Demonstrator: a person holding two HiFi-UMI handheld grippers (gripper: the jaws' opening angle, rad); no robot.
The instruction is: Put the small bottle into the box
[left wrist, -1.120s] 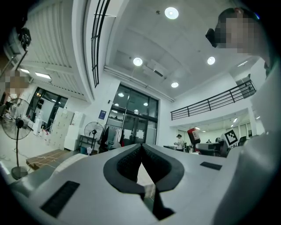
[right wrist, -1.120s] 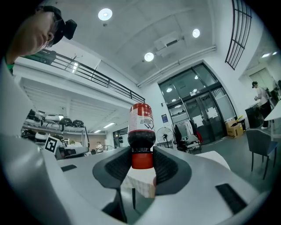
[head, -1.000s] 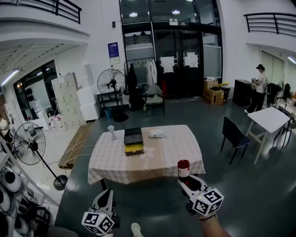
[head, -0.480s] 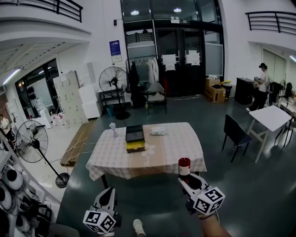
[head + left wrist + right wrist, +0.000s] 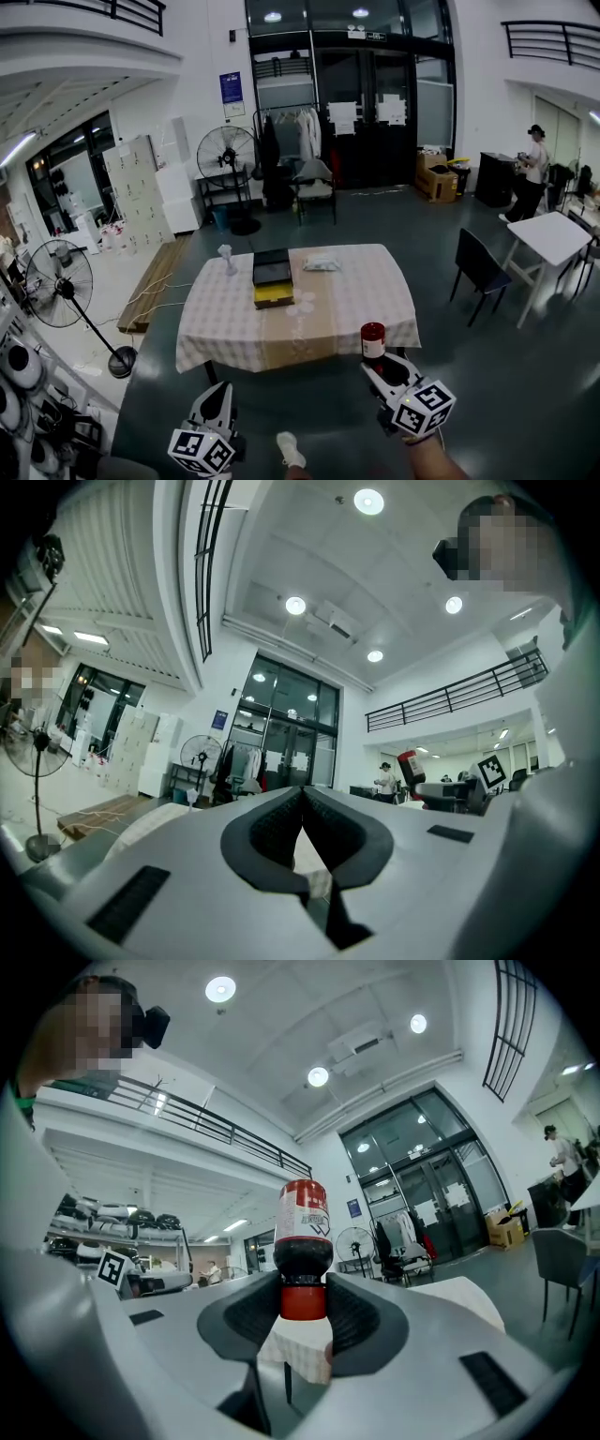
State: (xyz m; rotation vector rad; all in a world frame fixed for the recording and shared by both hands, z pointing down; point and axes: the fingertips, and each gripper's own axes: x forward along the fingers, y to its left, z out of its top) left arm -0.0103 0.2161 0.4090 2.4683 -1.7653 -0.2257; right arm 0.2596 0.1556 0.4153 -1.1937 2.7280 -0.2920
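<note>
The small bottle (image 5: 373,339), with dark contents and a red-and-white label, stands up out of my right gripper (image 5: 376,365), low in the head view and right of centre. In the right gripper view the pads (image 5: 345,1313) press on the bottle's red cap (image 5: 303,1302), and its body (image 5: 303,1225) rises above the jaws. My left gripper (image 5: 217,391) hangs at the lower left, shut with nothing in it; its pads (image 5: 281,819) meet at the tips. The black box (image 5: 271,268) lies open on a yellow base, on the checked table (image 5: 356,300) ahead, well beyond both grippers.
A white bag (image 5: 321,263) and a small clear item (image 5: 226,255) lie on the table near the box. A black chair (image 5: 477,267) and a white table (image 5: 550,238) stand to the right, a floor fan (image 5: 61,286) and a wooden pallet (image 5: 155,286) to the left. A person (image 5: 531,175) stands far off.
The table has come slightly nearer in the head view, and a shoe has stepped forward at the bottom edge. Both grippers keep their places in view, with the bottle still gripped.
</note>
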